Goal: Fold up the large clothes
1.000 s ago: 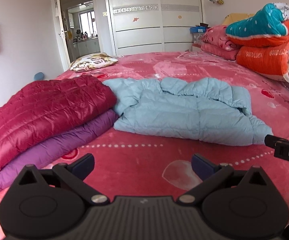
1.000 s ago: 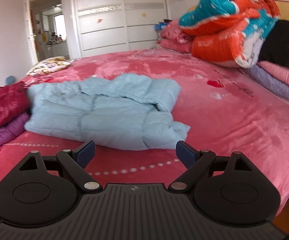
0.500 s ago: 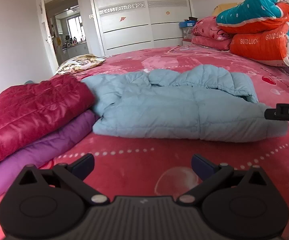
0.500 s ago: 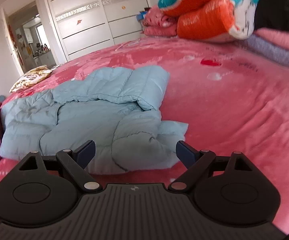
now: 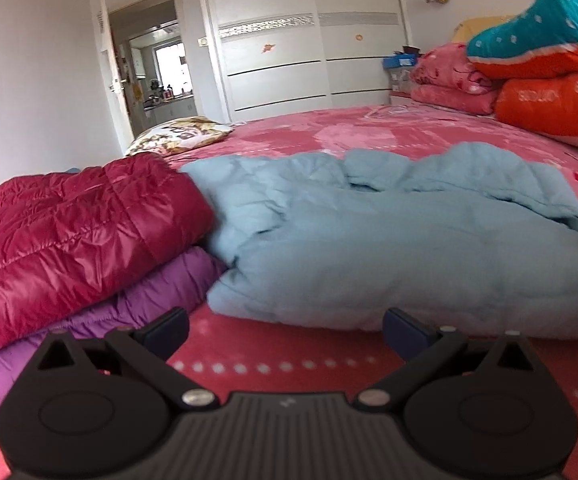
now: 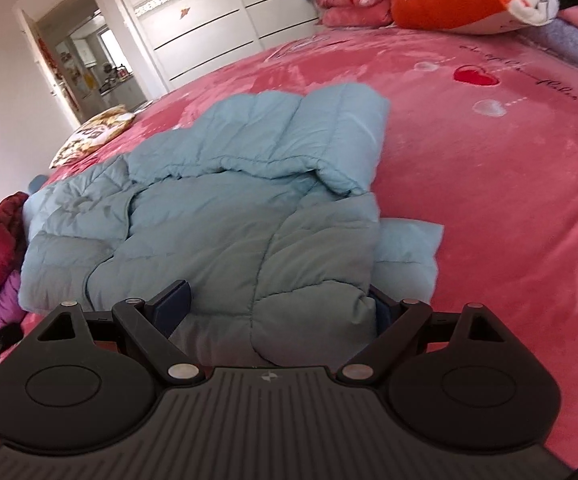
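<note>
A light blue puffer jacket lies partly folded on the pink bed cover, its near hem facing me. My left gripper is open, low over the cover, just short of the jacket's near left corner. In the right wrist view the same blue jacket fills the middle. My right gripper is open with the jacket's near right corner lying between its fingers; the right fingertip is partly hidden behind the fabric.
Left of the blue jacket sits a folded dark red puffer jacket on a purple one. A patterned pillow lies at the far edge. Stacked quilts stand at the back right. A pink cover stretches to the right.
Both grippers have moved forward and lower toward the blue jacket. The right one has reached its near corner, which now lies between the open fingers.
</note>
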`<control>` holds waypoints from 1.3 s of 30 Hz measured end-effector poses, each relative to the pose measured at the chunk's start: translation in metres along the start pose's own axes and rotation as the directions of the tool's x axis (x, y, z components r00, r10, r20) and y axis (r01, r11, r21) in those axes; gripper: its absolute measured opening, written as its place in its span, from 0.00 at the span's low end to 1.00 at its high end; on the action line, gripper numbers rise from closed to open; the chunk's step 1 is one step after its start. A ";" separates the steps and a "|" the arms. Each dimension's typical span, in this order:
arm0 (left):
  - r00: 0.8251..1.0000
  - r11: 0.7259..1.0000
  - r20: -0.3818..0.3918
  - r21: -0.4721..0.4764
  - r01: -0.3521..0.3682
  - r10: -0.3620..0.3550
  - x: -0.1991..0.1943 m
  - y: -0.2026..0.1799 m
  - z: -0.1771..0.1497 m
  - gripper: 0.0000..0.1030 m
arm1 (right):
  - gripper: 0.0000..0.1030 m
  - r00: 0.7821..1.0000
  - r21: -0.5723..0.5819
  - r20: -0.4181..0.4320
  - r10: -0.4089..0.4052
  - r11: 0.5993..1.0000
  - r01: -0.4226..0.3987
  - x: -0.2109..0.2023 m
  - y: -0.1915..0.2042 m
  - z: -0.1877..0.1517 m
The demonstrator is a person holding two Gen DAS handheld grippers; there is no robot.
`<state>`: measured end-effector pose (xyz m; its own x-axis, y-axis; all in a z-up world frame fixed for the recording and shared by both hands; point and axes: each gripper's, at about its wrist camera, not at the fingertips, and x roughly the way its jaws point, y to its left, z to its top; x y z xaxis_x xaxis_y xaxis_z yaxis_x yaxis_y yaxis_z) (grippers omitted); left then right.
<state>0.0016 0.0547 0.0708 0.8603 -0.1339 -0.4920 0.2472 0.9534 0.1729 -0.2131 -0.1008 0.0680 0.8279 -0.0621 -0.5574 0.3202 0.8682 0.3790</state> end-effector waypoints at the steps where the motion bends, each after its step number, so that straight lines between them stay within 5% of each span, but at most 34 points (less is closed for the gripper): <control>1: 1.000 1.000 0.002 -0.010 -0.007 0.007 0.006 0.005 0.000 0.99 | 1.00 1.000 -0.001 -0.005 0.007 1.000 -0.007 0.000 0.001 -0.001; 13: 0.995 0.993 -0.017 -0.067 0.098 -0.100 0.065 0.034 0.002 0.99 | 1.00 0.995 0.017 -0.078 0.065 0.998 -0.064 0.020 -0.002 0.012; 25: 0.977 0.974 -0.054 -0.114 0.198 -0.205 0.094 0.021 0.009 0.96 | 1.00 0.989 0.025 -0.113 0.090 0.996 -0.088 0.039 -0.008 0.024; 28: 0.971 0.968 -0.058 -0.111 0.225 -0.232 0.095 0.016 0.010 0.85 | 1.00 0.989 0.030 -0.112 0.098 0.995 -0.095 0.040 -0.009 0.023; 34: 0.963 0.963 -0.064 -0.075 0.258 -0.263 0.091 0.002 0.015 0.37 | 0.99 0.988 0.012 -0.113 0.103 0.995 -0.103 0.042 -0.008 0.024; 36: 0.961 0.963 -0.071 -0.062 0.264 -0.268 0.086 -0.002 0.016 0.24 | 0.91 0.988 0.005 -0.111 0.111 0.994 -0.111 0.042 -0.008 0.025; 39: 0.956 0.959 -0.078 -0.059 0.277 -0.281 0.078 -0.005 0.019 0.18 | 0.74 0.984 0.005 -0.115 0.140 0.990 -0.140 0.042 -0.008 0.025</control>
<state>0.0763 0.0339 0.0477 0.7183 -0.3750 -0.5860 0.4493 0.8932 -0.0208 -0.1694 -0.1231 0.0603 0.8062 0.1167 -0.5801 0.2032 0.8661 0.4566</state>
